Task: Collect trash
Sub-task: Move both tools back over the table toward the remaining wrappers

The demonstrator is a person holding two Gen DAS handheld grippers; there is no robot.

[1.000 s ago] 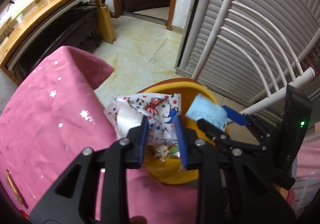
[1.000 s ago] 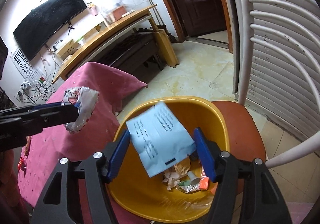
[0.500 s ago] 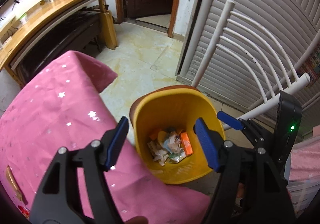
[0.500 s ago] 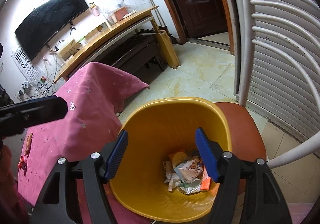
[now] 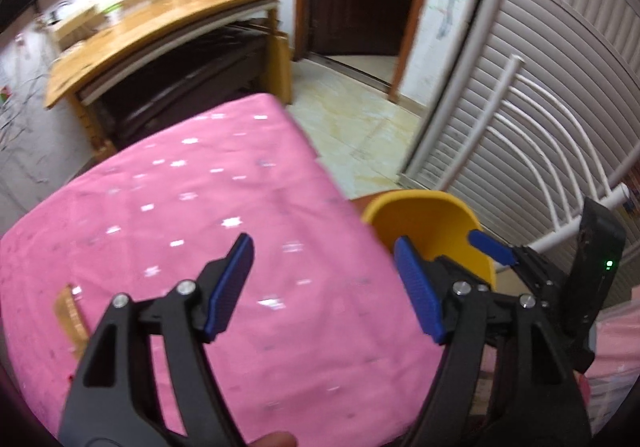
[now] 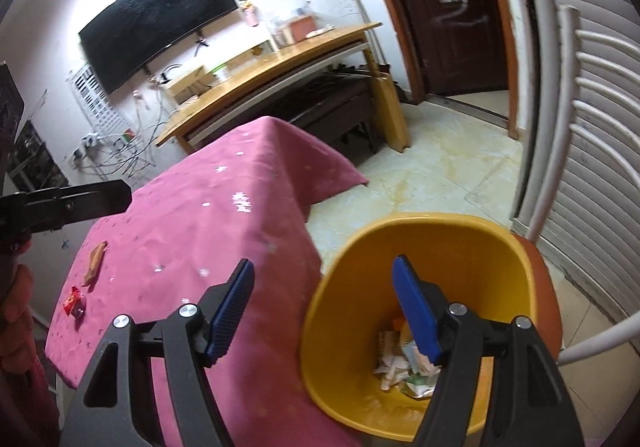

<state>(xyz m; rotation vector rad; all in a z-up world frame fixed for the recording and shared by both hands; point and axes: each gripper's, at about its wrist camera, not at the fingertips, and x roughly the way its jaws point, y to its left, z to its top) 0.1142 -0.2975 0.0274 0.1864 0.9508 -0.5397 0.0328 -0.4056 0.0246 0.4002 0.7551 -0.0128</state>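
The left tongs (image 5: 324, 287) stood apart over the pink star-print cloth (image 5: 192, 215) that covered the desk, nothing between their blue pads (image 5: 230, 287); their jaws had just been opening. The right tongs (image 6: 322, 309) were apart too, having just widened a little, and empty, one pad over the cloth's edge and the other over the mouth of the yellow bin (image 6: 460, 243).

Taking the yellow bin as landmark: far to its left, near the cloth's far-left edge, lay a red candy wrapper (image 6: 74, 301), and just beyond it an orange-brown snack wrapper (image 6: 94, 257), both flat on the cloth and well apart from either tongs. The left tongs' black arm (image 6: 68, 201) reached in above them from the left. The cloth's hanging corner fell just left of the bin. Inside the bin, at the bottom, sat a heap of crumpled papers and wrappers (image 6: 400, 367), partly hidden behind the right pad. The bin stood on a reddish-brown chair seat (image 6: 540, 287), whose white rail back (image 6: 568, 87) rose to the bin's right, before a ribbed shutter.
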